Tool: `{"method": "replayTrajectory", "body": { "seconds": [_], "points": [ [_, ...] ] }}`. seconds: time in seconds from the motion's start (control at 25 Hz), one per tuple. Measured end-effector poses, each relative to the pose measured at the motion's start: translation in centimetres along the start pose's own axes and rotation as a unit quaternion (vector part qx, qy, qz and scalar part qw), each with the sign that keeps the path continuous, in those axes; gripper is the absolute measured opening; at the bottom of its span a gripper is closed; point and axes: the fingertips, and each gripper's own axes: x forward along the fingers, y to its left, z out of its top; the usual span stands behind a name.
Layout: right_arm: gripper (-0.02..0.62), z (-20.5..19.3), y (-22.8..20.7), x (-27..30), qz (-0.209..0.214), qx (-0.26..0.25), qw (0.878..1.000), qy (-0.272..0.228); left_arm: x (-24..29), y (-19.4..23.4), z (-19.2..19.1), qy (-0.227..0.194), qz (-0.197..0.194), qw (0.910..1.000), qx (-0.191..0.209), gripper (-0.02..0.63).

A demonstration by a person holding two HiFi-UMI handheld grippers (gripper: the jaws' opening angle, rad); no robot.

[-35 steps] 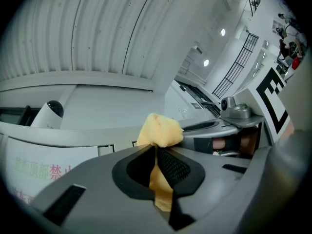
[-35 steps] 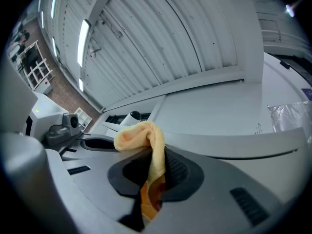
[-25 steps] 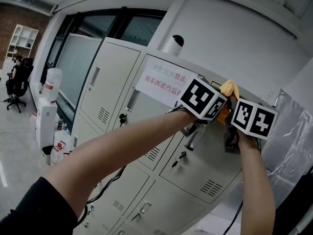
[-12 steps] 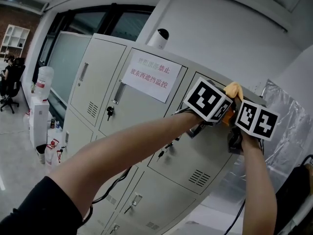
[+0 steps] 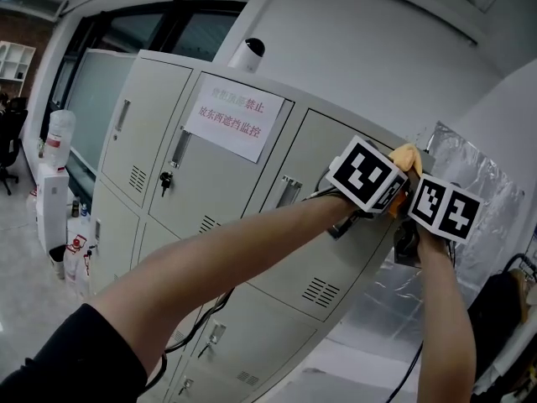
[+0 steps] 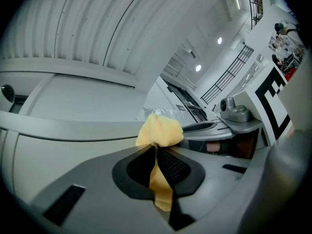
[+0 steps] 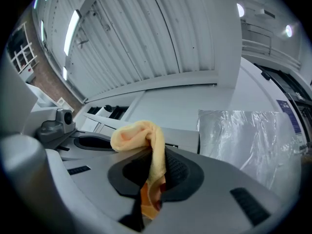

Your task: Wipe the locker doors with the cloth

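Observation:
A yellow cloth [image 5: 405,156] is bunched between my two grippers, high up at the right end of the grey lockers [image 5: 336,250]. In the left gripper view, my left gripper [image 6: 157,152] is shut on a fold of the cloth [image 6: 160,130], which bulges out above the jaws. My right gripper [image 7: 155,165] is likewise shut on the cloth [image 7: 139,134]. In the head view the two marker cubes [image 5: 367,173] [image 5: 445,208] sit side by side against the top right door, and they hide the jaws.
A white paper notice [image 5: 231,116] with print hangs on the second door. A white dome camera [image 5: 246,54] stands on top of the lockers. Crinkled silver sheeting [image 5: 478,183] lies just right of the lockers. A water dispenser [image 5: 52,183] stands far left. Keys hang in a lock [image 5: 165,179].
Both grippers have slid to the right along the upper doors with the cloth still held, from near the third door's handle to the locker's right end. The head view has turned right.

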Motion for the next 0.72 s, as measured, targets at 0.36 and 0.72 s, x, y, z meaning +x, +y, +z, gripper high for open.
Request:
{"method": "replayTrajectory", "body": {
  "seconds": [0.36,0.72],
  "points": [
    [0.063,-0.6,-1.8,-0.7,-0.015,0.002,1.000,0.004,1.3,-1.4,-0.1,-0.004,-0.015,0.9999,0.000,0.034],
    [0.063,-0.3,-1.4,-1.3,-0.013,0.023,1.000,-0.006,0.6,-1.9,0.3,-0.013,-0.026,0.9996,0.006,0.034]
  ]
}}
